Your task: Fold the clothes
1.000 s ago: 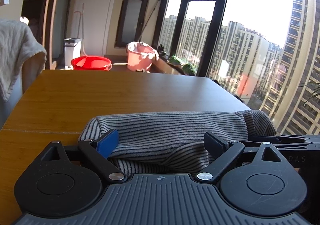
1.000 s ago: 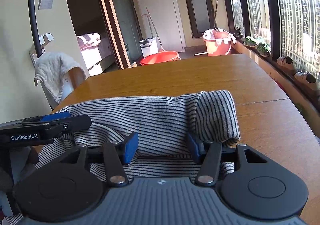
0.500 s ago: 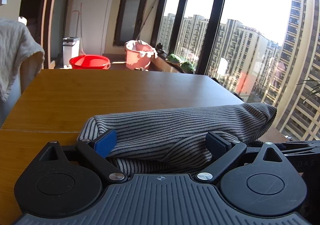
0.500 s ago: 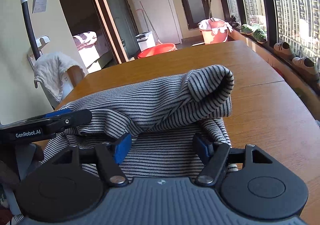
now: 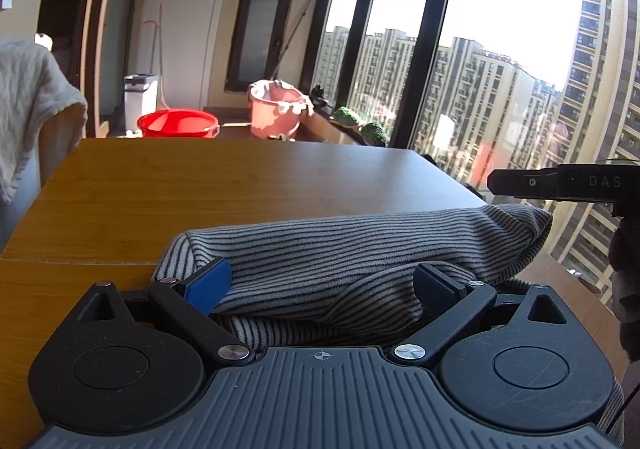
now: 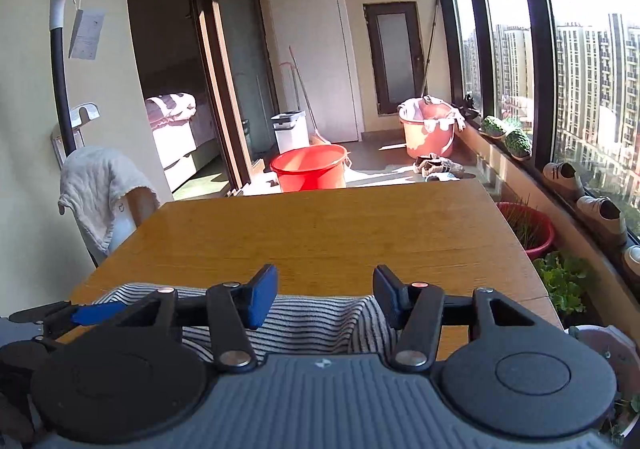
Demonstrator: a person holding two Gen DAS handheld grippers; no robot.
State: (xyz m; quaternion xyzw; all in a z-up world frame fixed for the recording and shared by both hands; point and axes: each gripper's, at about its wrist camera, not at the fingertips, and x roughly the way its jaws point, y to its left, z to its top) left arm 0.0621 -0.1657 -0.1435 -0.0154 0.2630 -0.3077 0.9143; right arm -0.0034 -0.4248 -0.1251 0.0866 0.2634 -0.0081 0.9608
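Observation:
A grey-and-black striped garment (image 5: 352,249) lies folded in a thick roll on the near part of the wooden table (image 5: 224,185). My left gripper (image 5: 324,283) is open, its jaws set around the garment's near fold. My right gripper (image 6: 324,295) is open and empty, raised above the garment (image 6: 312,323), which shows below its fingers. A finger of the right gripper (image 5: 560,185) shows at the right of the left wrist view, above the roll's end. The left gripper's blue pad (image 6: 96,315) shows at the lower left of the right wrist view.
A chair with a white towel (image 6: 100,189) stands at the table's left. Beyond the far edge are a red basin (image 6: 308,167), a pink bucket (image 6: 428,129) and a white bin (image 6: 290,131). Windows, potted plants (image 6: 560,281) and shoes (image 6: 600,209) line the right.
My right gripper has let go of the garment's right end and risen well above it. The raised fold has dropped onto the roll. My left gripper has barely moved.

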